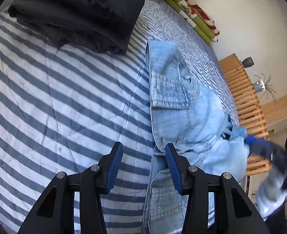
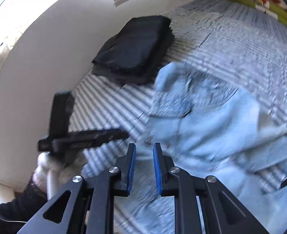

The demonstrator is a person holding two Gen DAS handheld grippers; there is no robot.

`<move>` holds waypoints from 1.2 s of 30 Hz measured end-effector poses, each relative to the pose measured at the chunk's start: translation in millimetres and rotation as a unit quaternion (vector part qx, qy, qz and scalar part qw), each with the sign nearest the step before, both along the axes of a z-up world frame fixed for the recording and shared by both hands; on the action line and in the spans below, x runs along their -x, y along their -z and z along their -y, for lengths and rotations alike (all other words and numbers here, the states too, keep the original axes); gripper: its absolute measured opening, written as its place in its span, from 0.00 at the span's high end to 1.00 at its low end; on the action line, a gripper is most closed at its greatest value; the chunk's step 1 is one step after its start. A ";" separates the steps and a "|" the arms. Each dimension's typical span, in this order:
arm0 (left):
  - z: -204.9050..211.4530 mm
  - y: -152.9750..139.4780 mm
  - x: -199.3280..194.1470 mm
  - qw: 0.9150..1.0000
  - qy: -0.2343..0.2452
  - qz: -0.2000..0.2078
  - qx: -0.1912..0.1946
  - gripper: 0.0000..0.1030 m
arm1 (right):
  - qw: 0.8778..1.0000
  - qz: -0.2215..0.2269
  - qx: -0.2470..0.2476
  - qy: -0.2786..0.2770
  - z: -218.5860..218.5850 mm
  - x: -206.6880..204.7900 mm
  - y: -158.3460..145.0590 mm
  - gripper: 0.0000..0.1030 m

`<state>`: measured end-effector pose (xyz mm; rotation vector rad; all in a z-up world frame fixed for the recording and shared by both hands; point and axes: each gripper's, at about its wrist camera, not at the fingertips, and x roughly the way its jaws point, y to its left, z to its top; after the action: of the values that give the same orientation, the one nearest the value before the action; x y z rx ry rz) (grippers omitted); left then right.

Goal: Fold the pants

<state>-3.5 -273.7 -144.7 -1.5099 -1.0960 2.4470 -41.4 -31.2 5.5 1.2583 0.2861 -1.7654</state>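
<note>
Jeans (image 1: 182, 117) lie crumpled on the striped bed (image 1: 65, 97), long axis running near to far. Left gripper (image 1: 144, 166) hovers over their near left edge, half spread, grasping nothing. Right gripper (image 2: 144, 168), jaws parted and empty, hangs above their right side.

The pants (image 1: 182, 105) are pale blue denim jeans, lying on a grey-and-white striped bedspread (image 1: 65, 97). They are partly folded — one long straight seamed edge runs down the left side in the left wrist view, while the right side bunches into loose, rumpled folds. A pocket flap with small shiny studs faces up near the middle. In the right wrist view the jeans (image 2: 211, 124) are blurred — the fabric spreads wide and crumpled.
</note>
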 end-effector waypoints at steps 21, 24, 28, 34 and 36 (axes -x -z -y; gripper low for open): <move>-10.0 17.4 11.2 0.999 0.025 0.019 0.012 0.52 | 0.984 -0.125 -0.053 -0.113 101.1 100.0 56.5 0.92; -25.3 22.5 14.2 0.998 0.048 0.024 0.016 0.48 | 0.987 -0.126 -0.051 -0.087 76.8 123.9 41.6 0.92; -38.6 19.9 16.1 0.997 0.063 0.020 0.037 0.44 | 0.975 -0.174 -0.090 -0.102 83.9 122.9 46.9 0.92; -44.1 22.4 4.2 0.997 0.068 0.015 0.022 0.39 | 0.961 -0.211 -0.164 -0.072 71.8 146.5 57.4 0.93; -55.3 23.3 9.8 0.996 0.084 0.013 0.034 0.39 | 0.955 -0.216 -0.192 -0.061 66.8 154.7 69.3 0.93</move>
<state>-13.3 -218.4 -168.0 -1.5866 -0.8595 2.3790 -196.1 -98.0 -63.8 1.0683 0.9778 -1.9225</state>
